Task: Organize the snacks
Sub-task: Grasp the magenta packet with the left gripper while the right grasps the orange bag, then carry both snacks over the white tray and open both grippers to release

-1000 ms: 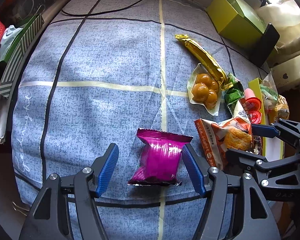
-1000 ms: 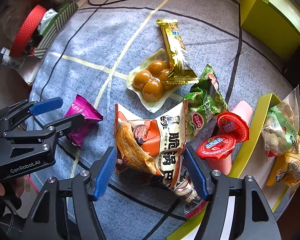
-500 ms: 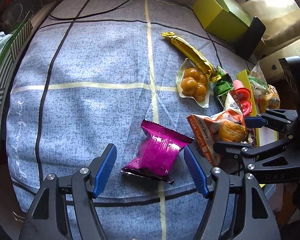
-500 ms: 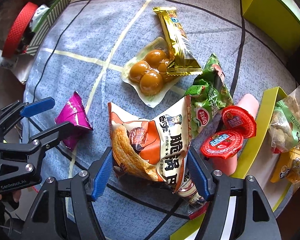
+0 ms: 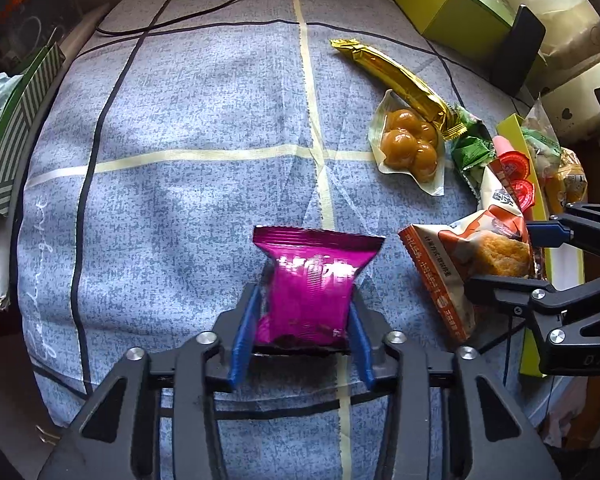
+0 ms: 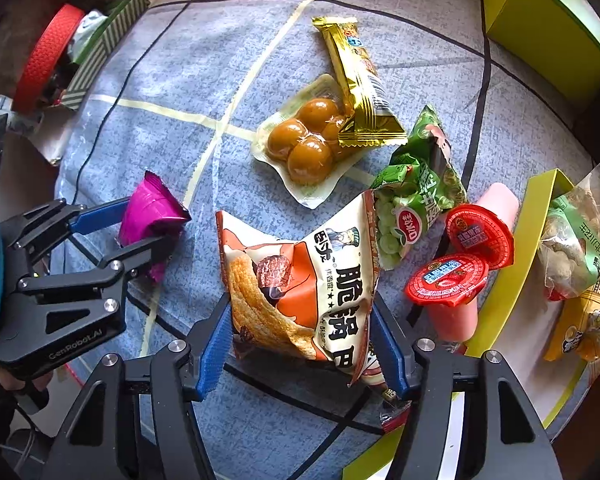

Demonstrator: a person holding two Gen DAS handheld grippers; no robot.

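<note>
My left gripper [image 5: 300,312] is shut on a magenta snack packet [image 5: 312,280], which shows at the left of the right wrist view [image 6: 150,212]. My right gripper [image 6: 300,328] is shut on an orange and white crisp bag [image 6: 304,284], which shows at the right of the left wrist view [image 5: 460,256]. Both packets are low over the blue checked cloth [image 5: 180,160].
On the cloth lie a clear pack of brown balls [image 6: 308,144], a gold bar wrapper [image 6: 356,84], a green pea bag [image 6: 416,200] and two red-lidded jelly cups [image 6: 460,260]. A yellow-green tray [image 6: 512,272] at right holds more snack bags. A yellow-green box [image 6: 540,20] stands far right.
Both grippers have closed: the left on the magenta packet, the right on the orange crisp bag. Both were open around them before.
</note>
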